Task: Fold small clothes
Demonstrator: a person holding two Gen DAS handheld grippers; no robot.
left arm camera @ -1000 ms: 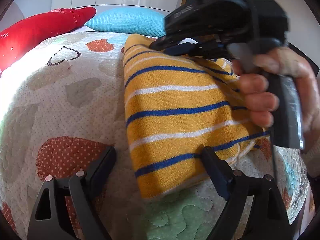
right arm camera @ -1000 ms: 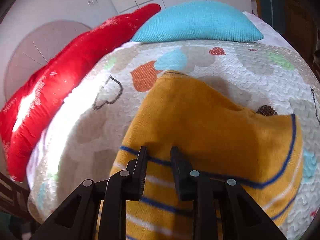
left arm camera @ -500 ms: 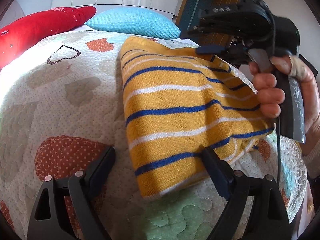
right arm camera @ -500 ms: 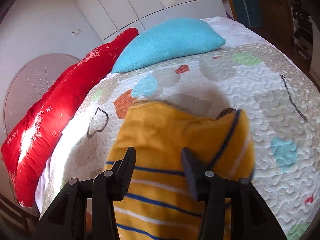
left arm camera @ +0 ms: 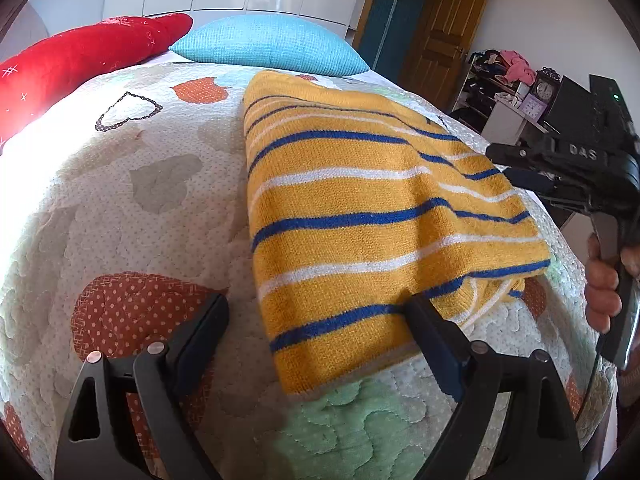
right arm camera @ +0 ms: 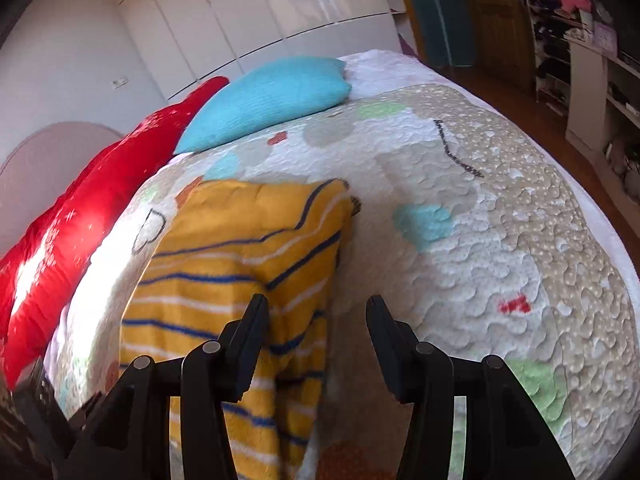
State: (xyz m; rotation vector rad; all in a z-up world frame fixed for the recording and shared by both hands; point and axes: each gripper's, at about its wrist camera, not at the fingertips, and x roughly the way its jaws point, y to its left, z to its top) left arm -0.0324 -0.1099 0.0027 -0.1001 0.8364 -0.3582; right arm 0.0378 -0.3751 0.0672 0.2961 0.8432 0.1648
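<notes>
Folded yellow striped sweater (left arm camera: 372, 216) flat on the quilt (left arm camera: 132, 208), near corner lying between the left gripper (left arm camera: 316, 332) fingers. Left jaws spread wide, holding nothing. Right gripper (right arm camera: 316, 336) above the sweater's right edge, jaws wide apart and empty. Red pillow (left arm camera: 76, 60) and blue pillow (left arm camera: 268, 44) at the far end.

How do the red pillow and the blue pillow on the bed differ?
The red pillow is long and smooth with small white marks; the blue pillow is shorter, plumper and coarsely textured. The red pillow lies in bright sunlight at one end; the blue pillow is evenly lit. Both lie side by side at the head of the bed, beyond the striped yellow garment.
</notes>
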